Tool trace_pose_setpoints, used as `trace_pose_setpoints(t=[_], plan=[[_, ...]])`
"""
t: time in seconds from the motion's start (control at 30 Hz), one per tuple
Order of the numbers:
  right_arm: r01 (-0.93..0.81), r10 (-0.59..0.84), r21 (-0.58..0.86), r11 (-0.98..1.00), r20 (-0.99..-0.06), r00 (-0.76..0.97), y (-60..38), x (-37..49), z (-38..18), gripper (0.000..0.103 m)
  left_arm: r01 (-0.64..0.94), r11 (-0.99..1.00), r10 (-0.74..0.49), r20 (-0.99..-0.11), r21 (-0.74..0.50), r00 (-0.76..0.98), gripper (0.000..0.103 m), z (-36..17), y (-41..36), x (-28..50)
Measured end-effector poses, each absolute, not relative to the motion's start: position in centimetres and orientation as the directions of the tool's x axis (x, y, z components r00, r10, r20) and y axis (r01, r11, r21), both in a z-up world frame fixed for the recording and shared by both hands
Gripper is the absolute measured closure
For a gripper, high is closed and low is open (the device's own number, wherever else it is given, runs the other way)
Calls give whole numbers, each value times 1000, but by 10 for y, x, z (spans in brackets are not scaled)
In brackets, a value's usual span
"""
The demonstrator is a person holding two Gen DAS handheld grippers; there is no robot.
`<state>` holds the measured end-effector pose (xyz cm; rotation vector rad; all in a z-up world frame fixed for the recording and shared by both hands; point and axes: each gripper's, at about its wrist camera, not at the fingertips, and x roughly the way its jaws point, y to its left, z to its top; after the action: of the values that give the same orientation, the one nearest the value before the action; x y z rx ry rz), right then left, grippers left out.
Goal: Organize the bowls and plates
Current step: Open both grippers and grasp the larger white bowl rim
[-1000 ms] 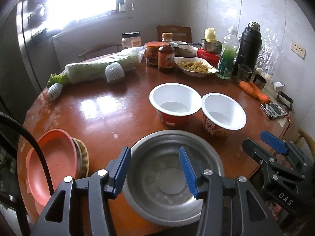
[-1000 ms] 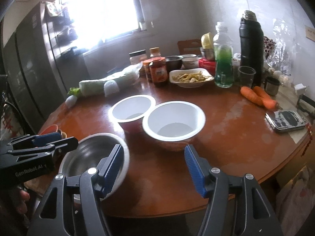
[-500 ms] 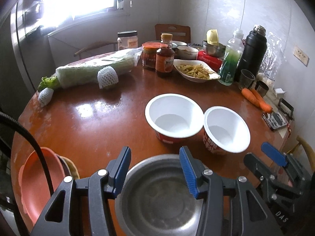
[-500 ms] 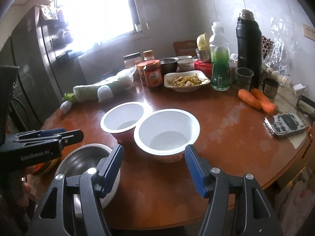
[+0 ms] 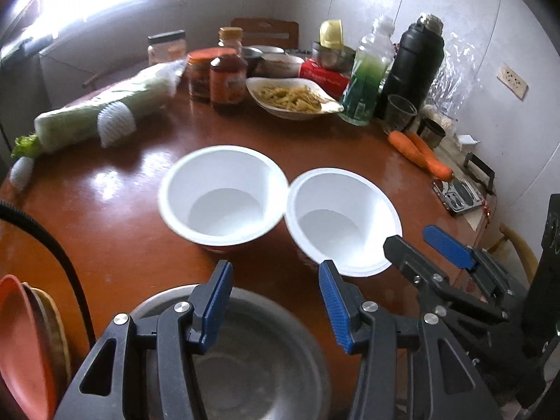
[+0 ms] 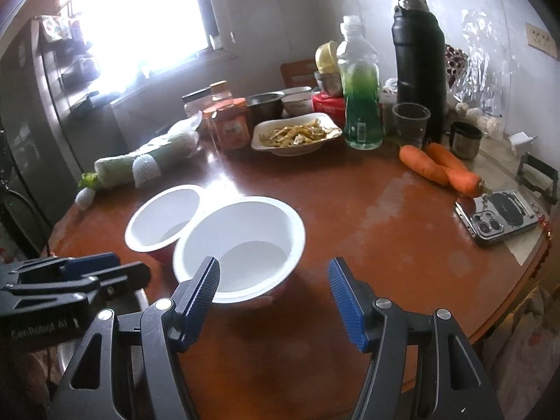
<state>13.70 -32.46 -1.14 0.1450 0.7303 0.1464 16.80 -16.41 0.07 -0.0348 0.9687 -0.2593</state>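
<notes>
Bowls (image 5: pixel 341 222) lie ahead of both downward-tilted grippers' parted fingers (image 6: pixel 197 297).

The steel bowl (image 5: pixel 266 367) is cut off by the bottom edge.

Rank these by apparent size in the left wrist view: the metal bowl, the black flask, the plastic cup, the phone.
1. metal bowl, though it lies nearest the camera
2. black flask
3. plastic cup and phone look about alike, so unranked.

Carrots (image 6: pixel 439 169), black flask (image 6: pixel 418 66), phone (image 6: pixel 498 217)
</notes>
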Motion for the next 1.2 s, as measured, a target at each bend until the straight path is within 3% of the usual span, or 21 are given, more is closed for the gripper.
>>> trace_pose_setpoints(t=[0.47,0.53,0.6,0.77,1.2], plan=[[-121,244,224,967,-682,689,-344,167,-33,38,150,968,-249,-830,-200,499,52,-15,-179,194],[-129,248,221,967,-677,694,-344,168,-34,44,148,963,-269,-829,-225,490,52,-17,-178,196],[-153,274,235,960,-669,691,-343,168,-34,57,152,958,-285,-828,-241,483,54,-19,-180,197],[-191,306,243,951,-661,685,-338,166,-32,74,182,951,-306,-825,-249,474,67,-20,-188,195],[-206,310,234,950,-635,708,-329,149,-14,77,208,948,-315,-793,-239,522,69,2,-180,177]])
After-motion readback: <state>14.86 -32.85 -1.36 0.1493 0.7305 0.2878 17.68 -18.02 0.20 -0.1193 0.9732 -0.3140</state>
